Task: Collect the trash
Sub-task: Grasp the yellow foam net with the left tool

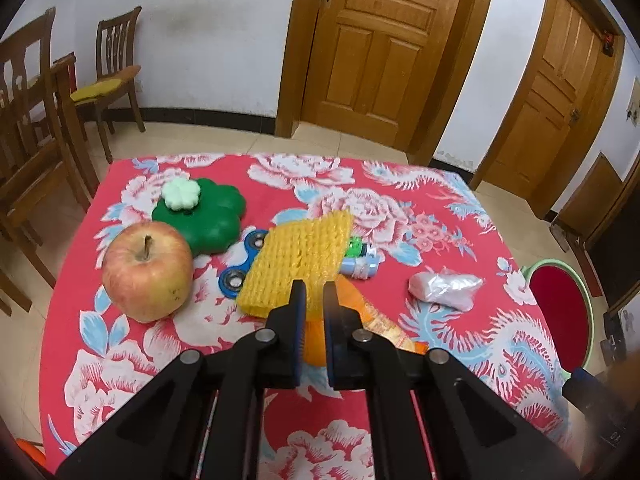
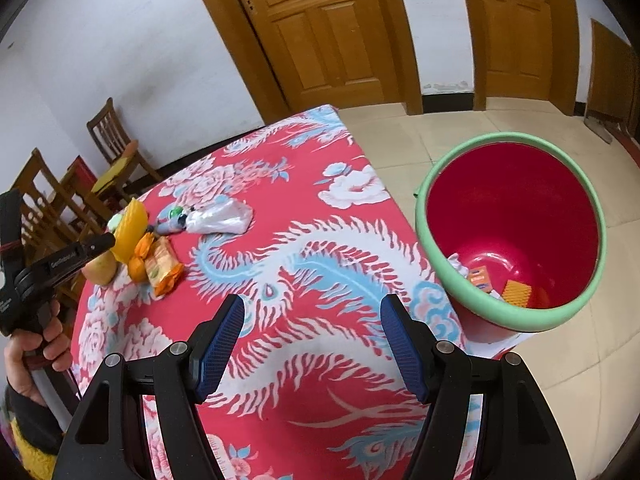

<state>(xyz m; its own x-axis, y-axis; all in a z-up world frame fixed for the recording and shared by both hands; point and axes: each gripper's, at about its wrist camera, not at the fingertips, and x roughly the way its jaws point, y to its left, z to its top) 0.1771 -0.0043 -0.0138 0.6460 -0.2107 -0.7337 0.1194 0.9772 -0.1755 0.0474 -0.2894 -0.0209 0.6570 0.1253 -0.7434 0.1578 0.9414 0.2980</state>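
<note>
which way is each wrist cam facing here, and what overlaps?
Left wrist: on the left gripper, angled down across the table at the yellow foam net its fingers pinch; only those fingers show.
Right wrist: on the open right gripper, looking down over the table edge toward the bin; the person's left hand shows.
Shared: net, bin, white bag.

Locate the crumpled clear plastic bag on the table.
In the left wrist view, the crumpled clear plastic bag lies on the red floral tablecloth, right of the small pale blue bottle, toward the green-rimmed red bucket.

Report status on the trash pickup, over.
Left gripper shut on yellow foam net. Right gripper open, empty. Bin beside the table, path clear.
</note>
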